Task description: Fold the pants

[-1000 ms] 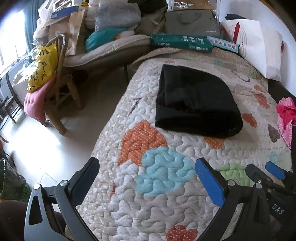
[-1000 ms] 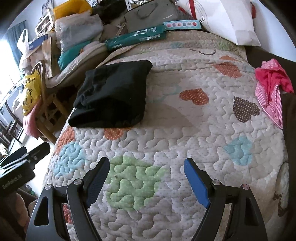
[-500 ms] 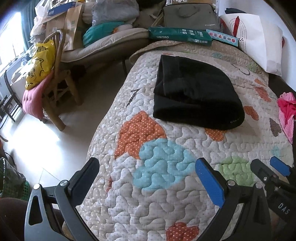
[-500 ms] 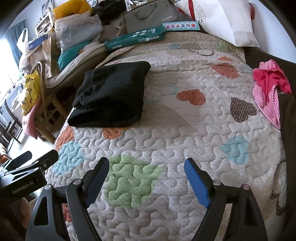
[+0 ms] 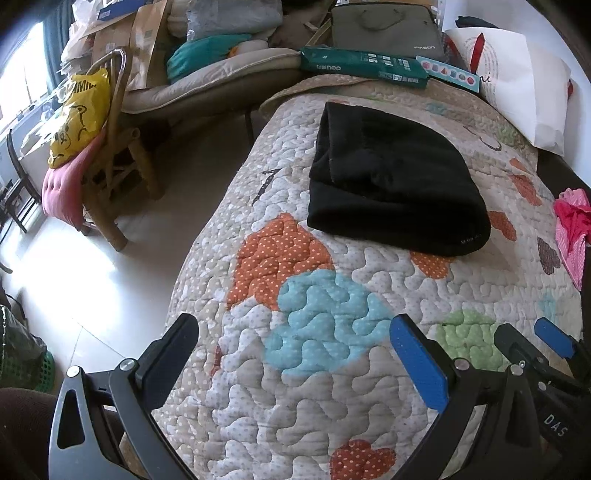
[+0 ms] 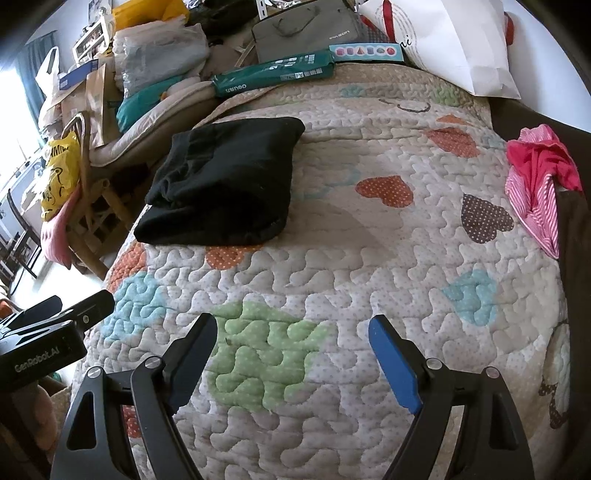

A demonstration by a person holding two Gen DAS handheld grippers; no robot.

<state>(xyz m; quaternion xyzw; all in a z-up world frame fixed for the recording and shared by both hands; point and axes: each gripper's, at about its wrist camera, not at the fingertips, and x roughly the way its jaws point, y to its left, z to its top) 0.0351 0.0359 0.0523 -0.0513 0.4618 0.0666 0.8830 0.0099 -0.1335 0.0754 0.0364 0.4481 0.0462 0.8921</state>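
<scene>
The black pants (image 5: 391,184) lie folded into a compact bundle on the quilted bedspread (image 5: 332,387), near its left edge; they also show in the right wrist view (image 6: 225,184). My left gripper (image 5: 295,343) is open and empty, held over the near end of the bed, well short of the pants. My right gripper (image 6: 291,343) is open and empty beside it, to the right, also apart from the pants. The left gripper's body shows at the left edge of the right wrist view (image 6: 55,332).
A pink striped garment (image 6: 539,184) lies at the bed's right edge. A green box (image 5: 362,66), a grey bag (image 5: 384,29) and a white paper bag (image 5: 517,85) sit at the bed's far end. A wooden chair with a yellow bag (image 5: 77,114) stands left on the floor.
Both grippers have drawn back slightly from the folded pants and stayed open. The pants have not moved.
</scene>
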